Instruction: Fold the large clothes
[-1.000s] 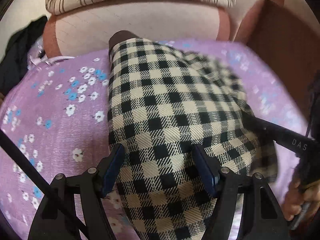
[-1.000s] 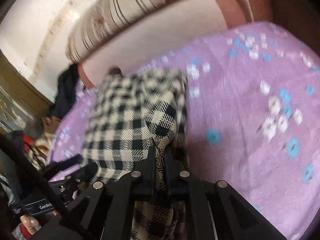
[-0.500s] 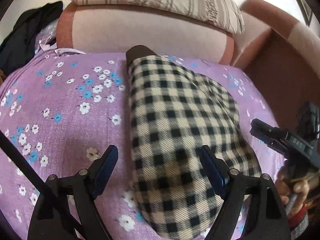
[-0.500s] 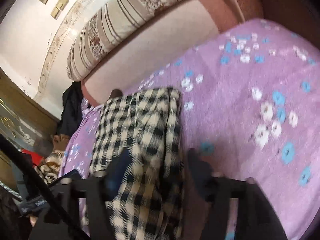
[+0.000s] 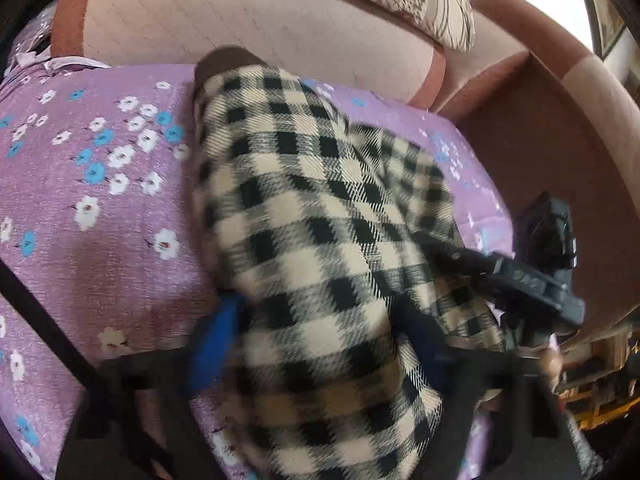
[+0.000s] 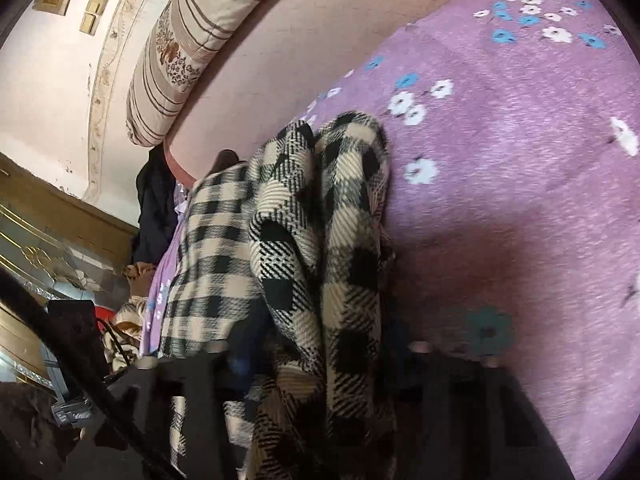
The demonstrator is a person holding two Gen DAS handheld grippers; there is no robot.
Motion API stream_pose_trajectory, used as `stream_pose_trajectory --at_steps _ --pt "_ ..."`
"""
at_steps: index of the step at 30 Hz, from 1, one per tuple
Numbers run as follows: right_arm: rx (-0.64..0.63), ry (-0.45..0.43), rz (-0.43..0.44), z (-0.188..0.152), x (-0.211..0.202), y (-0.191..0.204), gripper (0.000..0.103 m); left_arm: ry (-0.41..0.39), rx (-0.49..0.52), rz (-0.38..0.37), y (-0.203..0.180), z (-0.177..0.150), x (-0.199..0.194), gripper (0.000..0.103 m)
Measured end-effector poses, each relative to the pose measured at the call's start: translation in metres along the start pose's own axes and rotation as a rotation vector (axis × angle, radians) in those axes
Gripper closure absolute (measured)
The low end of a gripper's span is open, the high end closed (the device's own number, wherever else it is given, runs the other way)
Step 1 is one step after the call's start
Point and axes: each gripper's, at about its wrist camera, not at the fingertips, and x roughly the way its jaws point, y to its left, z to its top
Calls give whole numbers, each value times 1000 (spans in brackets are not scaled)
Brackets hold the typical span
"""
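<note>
Lying between both pairs of jaws, the checked garment (image 5: 320, 248) is a long folded strip of thick black-and-cream woven cloth, running from the near edge of the purple flowered bed cover (image 5: 100, 208) away toward the pink padded headboard (image 5: 260, 28). A dark brown collar or lining (image 5: 224, 62) peeks out at its far end.

The cloth looks soft, fairly heavy and bulky. It should drape and sag rather than hold a crease, and stacked layers may slide over one another unless all are pinched together. A grip low on the near end, through the full thickness, one corner to each side, seems the safest hold.

The left gripper (image 5: 324, 340) straddles the near end, one blue pad (image 5: 216, 340) just outside the strip's left edge and the other at its right. Its jaws are closing with the cloth between them; motion blur hides whether the pads press yet.

The right gripper (image 6: 320, 352) has a bunched ridge of the garment between its fingers, also closing, about half apart. Its pads are dark and blurred, so contact cannot be told.

Beyond the headboard sits a striped pillow (image 6: 180, 40).
</note>
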Motion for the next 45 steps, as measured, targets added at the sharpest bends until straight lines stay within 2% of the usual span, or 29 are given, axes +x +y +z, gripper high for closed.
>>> stream_pose_trajectory --at_steps 2,4,7,9,11,14,17,18,20,24,26,27,29,31,32,34,37,39,41,42,45 --pt "-26 -18 13 2 -3 14 68 -26 32 25 -4 8 -15 67" --pt "-61 -37 25 4 -8 28 68 -64 73 77 -9 18 -32 76" --pt "-123 -65 -34 1 -8 40 67 -97 94 113 -10 27 -41 76" --pt "-140 -70 -135 -2 -3 38 59 -85 96 166 -6 26 -36 72" --pt "-140 -76 -187 -1 -4 36 51 -64 77 186 -2 18 -29 69" --pt "-143 -133 -225 1 -27 40 50 -89 48 142 -6 -5 -38 64" --pt "-199 -212 -289 -4 -53 58 51 -112 38 93 -13 -35 -47 62" --pt "-212 -220 -286 -9 -61 64 54 -105 47 110 -17 -43 -45 62" --pt "-236 -185 -249 -21 -67 75 77 -88 59 168 -20 -55 -36 62" --pt "-305 -54 -212 -57 -59 87 81 -77 74 251 -23 -75 -21 58" --pt "-327 -7 -247 -74 -54 82 81 -83 93 275 -26 -81 -20 54" --pt "-332 21 -296 -81 -48 77 82 -82 102 291 -28 -84 -19 52" --pt "-314 53 -353 -87 -43 64 91 -76 95 304 -28 -92 -17 42" --pt "-273 62 -384 -88 -42 48 101 -79 78 287 -23 -101 -17 40" --pt "-236 58 -400 -87 -46 39 102 -82 65 277 -21 -105 -19 39" --pt "-176 49 -395 -87 -55 30 102 -74 9 224 -10 -118 -24 38" --pt "-193 41 -431 -94 -67 33 101 -58 -57 168 2 -134 -31 37" --pt "-233 36 -462 -106 -74 41 98 -55 -48 177 2 -144 -38 37" --pt "-267 27 -508 -121 -83 49 84 -52 -38 204 -1 -155 -46 37" --pt "-276 26 -514 -127 -86 53 81 -51 -35 215 0 -161 -50 37" --pt "-287 23 -503 -147 -98 61 78 -86 -22 266 -3 -179 -71 37"
